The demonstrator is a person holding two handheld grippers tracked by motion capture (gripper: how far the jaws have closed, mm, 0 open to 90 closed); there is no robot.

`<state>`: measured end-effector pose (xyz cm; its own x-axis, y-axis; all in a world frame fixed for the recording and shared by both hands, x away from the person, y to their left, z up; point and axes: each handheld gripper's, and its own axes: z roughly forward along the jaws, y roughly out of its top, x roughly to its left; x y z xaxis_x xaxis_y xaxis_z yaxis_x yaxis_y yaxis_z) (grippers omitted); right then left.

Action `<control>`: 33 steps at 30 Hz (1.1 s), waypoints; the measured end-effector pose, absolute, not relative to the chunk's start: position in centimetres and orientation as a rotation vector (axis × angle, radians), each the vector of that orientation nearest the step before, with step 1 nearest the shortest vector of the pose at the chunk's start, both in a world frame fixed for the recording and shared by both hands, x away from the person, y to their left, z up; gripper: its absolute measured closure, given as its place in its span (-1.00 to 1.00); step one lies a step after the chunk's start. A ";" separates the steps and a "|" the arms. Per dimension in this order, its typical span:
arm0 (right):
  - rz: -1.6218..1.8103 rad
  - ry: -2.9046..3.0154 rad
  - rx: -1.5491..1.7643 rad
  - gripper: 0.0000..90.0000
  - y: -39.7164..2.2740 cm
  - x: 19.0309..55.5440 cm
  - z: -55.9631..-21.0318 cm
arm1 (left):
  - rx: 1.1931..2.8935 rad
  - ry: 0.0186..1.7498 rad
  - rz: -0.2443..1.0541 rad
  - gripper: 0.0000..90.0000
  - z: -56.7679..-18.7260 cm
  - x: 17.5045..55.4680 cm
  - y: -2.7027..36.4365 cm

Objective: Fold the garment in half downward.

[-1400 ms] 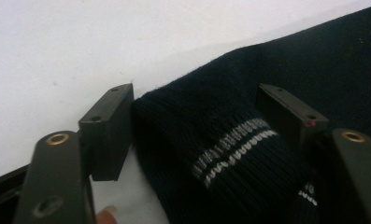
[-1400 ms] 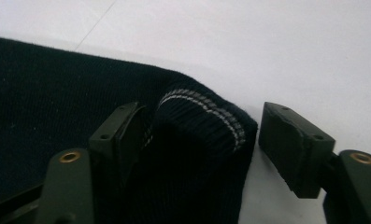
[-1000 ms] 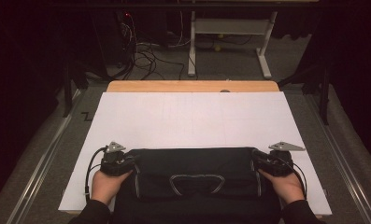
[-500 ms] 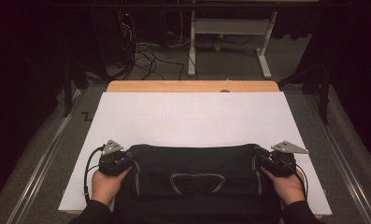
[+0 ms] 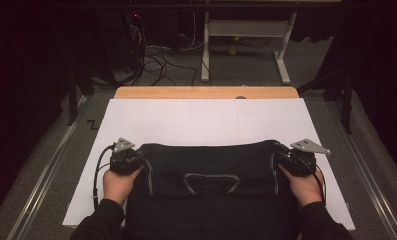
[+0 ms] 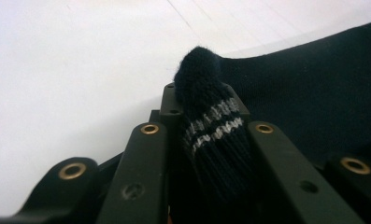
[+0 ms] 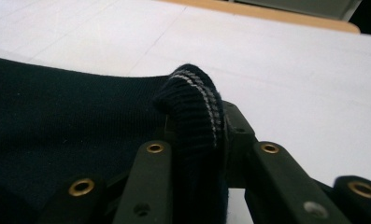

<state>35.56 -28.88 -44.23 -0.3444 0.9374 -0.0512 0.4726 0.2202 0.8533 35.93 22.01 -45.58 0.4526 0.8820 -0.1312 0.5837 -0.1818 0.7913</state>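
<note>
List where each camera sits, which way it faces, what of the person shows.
High view: above the near side, facing forward and down; white table, both hands, left gripper, right gripper.
Left gripper view: on that gripper, along its fingers pinching a striped cuff.
Right gripper view: same, fingers on the other cuff.
All three share the dark garment.

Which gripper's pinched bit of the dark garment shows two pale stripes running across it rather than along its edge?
The left gripper: its fold of the dark knit garment carries two pale bands crosswise. The right gripper holds ribbing with thin pale lines following the edge.
</note>
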 end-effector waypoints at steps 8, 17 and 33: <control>1.023 1.873 1.320 0.71 -29.0 38.5 -42.9 | 1.910 1.248 0.551 0.62 -44.2 39.4 20.9; 0.987 1.878 1.312 0.71 -28.9 41.6 -41.6 | 1.863 1.285 0.573 0.63 -42.7 41.8 21.2; 0.951 1.862 1.312 0.58 -27.2 43.6 -42.3 | 1.835 1.352 0.460 0.43 -43.9 43.4 21.5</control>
